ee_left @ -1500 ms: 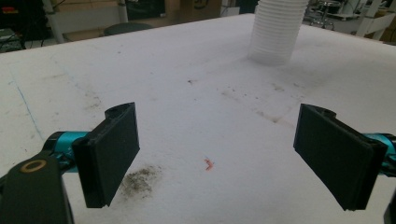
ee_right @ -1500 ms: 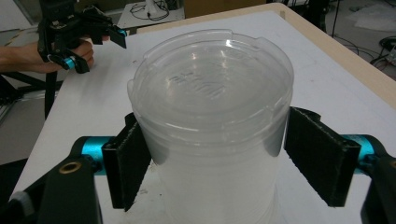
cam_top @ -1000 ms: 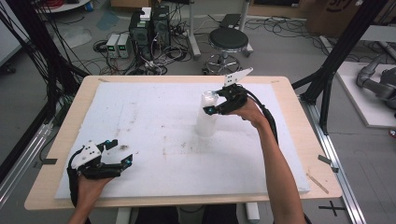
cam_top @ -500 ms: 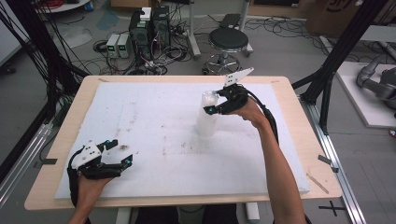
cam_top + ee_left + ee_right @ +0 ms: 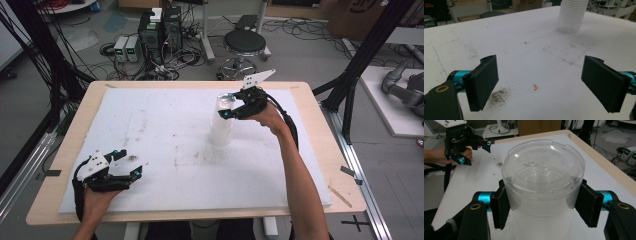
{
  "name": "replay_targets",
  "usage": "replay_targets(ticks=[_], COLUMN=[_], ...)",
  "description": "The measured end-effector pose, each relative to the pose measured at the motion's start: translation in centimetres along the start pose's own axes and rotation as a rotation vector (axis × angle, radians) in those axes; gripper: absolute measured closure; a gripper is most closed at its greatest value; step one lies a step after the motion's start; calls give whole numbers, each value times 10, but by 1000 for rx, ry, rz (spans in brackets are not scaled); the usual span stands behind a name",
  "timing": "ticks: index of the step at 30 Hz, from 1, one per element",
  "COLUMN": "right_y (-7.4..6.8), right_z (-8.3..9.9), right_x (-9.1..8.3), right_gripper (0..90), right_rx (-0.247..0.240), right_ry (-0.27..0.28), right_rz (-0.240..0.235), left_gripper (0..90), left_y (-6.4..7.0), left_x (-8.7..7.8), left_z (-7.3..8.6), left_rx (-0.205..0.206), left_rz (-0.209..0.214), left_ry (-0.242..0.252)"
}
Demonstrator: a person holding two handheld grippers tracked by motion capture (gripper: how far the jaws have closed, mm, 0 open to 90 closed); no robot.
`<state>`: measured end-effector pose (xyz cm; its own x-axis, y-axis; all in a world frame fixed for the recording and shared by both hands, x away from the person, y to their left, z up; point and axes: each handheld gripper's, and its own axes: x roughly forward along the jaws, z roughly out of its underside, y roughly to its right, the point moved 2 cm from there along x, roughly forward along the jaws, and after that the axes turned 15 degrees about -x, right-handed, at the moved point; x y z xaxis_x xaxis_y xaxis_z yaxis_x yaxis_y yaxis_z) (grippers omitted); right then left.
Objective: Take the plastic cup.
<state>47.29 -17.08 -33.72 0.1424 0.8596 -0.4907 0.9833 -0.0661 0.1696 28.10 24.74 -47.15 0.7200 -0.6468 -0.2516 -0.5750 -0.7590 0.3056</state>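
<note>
Nothing has shifted since before: my right tongs [image 5: 541, 206] stay clamped on the top clear cup [image 5: 542, 176] of the stack [image 5: 221, 125] mid-counter [image 5: 310, 165]; left tongs [image 5: 541, 83] rest wide open, empty.

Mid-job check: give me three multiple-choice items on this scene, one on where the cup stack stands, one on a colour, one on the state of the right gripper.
1. Where does the cup stack stand?
A. on the white pad, far right of middle
B. on the floor by the stool
C. beside the left gripper

2. What colour is the pad on the table?
A. black
B. white
C. green

3. What is the right gripper doing?
A. lying on the pad, jaws wide
B. hanging over bare pad
C. jaws closed on the top cup

Answers: 1 A, the high view shows the stack upright on the pad, far from the left gripper. 2 B, the pad is white with dark smudges. 3 C, the right gripper view shows both jaws pressed to the clear cup's sides.
</note>
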Motion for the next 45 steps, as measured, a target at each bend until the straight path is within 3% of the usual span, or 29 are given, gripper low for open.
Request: replay_targets(ticks=[3,4,8,15,26,31,39,45], right_y=[1,2,4,4,7,6,-3,-27], right_z=[-6,-13,-21,-27,-76,-89,-99,-96], right_x=[-2,-3,-6,-9,-41,-47,-56,-60], right_gripper=[361,362,363,363,381,382,382,386], right_rx=[-6,-15,-22,-20,-50,-55,-54,-49], right_ry=[-3,-28,-22,-39,-3,-4,6,17], right_rz=[0,-2,4,11,49,52,50,32], left_gripper=[141,141,141,141,141,141,141,141], left_y=[0,0,-1,-1,0,0,0,-1], left_x=[0,0,0,1,1,1,1,1], left_z=[0,0,0,0,0,0,0,0], left_rx=[1,-1,-4,-6,-6,-6,-9,-7], left_rz=[1,1,4,7,10,10,14,18], left_ry=[0,0,3,-3,-8,-3,-5,-8])
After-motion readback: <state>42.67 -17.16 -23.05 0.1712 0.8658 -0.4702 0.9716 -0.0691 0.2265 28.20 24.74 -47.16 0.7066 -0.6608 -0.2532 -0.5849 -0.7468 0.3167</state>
